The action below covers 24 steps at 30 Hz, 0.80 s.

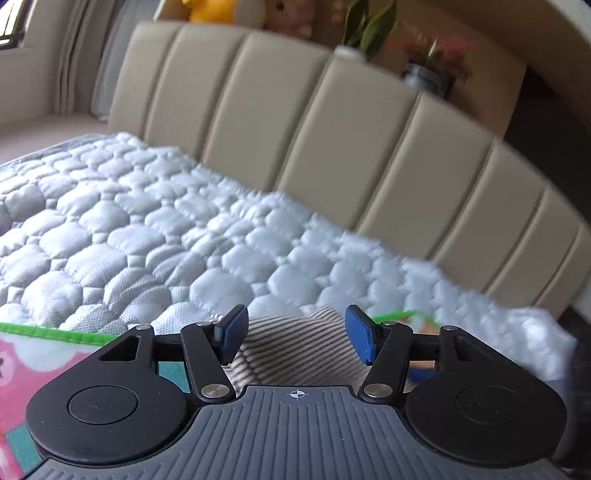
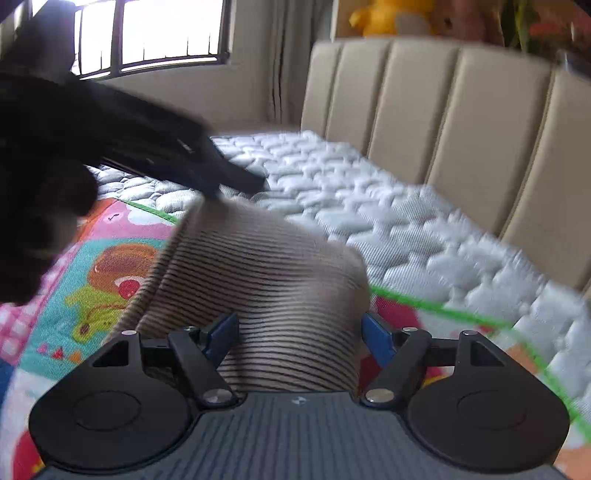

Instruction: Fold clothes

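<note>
The striped garment (image 2: pixel 266 280) lies bunched on a colourful cartoon mat (image 2: pixel 92 280) spread over the quilted mattress (image 2: pixel 424 236), probably to keep it clean while folding. The right gripper (image 2: pixel 299 332) straddles its hump with jaws apart, not pinching. At ten o'clock the left gripper (image 2: pixel 221 181) touches the cloth's far edge; in its own view its pads stand apart, gripping nothing. No readable writing.

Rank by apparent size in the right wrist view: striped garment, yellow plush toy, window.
1. striped garment, though it is nearest the camera, which inflates it.
2. window.
3. yellow plush toy, far off and cut by the frame edge.
</note>
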### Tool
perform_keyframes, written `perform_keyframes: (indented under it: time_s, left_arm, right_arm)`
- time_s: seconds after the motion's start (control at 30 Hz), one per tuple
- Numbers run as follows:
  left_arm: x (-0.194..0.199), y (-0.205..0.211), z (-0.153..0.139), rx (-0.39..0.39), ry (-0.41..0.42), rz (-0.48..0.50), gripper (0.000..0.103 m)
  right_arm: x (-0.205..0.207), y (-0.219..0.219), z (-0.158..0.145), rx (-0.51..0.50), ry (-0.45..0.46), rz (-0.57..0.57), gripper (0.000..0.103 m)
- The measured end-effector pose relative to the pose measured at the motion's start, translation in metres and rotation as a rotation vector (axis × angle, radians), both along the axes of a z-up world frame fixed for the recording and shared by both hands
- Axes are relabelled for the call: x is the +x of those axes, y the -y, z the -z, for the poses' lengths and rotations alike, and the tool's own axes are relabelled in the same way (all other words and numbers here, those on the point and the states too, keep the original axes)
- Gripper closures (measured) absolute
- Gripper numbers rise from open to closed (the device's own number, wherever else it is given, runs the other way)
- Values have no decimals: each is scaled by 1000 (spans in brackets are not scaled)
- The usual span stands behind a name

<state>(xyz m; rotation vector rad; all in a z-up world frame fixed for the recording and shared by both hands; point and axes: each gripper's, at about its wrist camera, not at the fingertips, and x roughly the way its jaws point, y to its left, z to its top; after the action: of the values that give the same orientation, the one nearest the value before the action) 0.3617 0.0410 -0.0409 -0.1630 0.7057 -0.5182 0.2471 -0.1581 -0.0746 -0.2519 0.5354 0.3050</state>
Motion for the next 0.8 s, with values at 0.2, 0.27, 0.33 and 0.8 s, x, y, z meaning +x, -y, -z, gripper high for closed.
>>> perform_keyframes:
  time_s: [0.2, 0.27, 0.33, 0.8]
  left_arm:
    - [13, 14, 44, 80, -14, -3, 38]
    - [16, 12, 49, 65, -24, -16, 38]
    - [21, 13, 49, 70, -29, -21, 38]
    - [-104, -4, 15, 183, -167, 84, 34]
  right_arm:
    - [-21, -32, 24, -50, 28, -90, 19]
    - [-25, -41, 38, -63, 71, -64, 16]
    - [-23, -44, 35, -46, 64, -46, 16]
    - [-22, 72, 23, 523, -380, 132, 50]
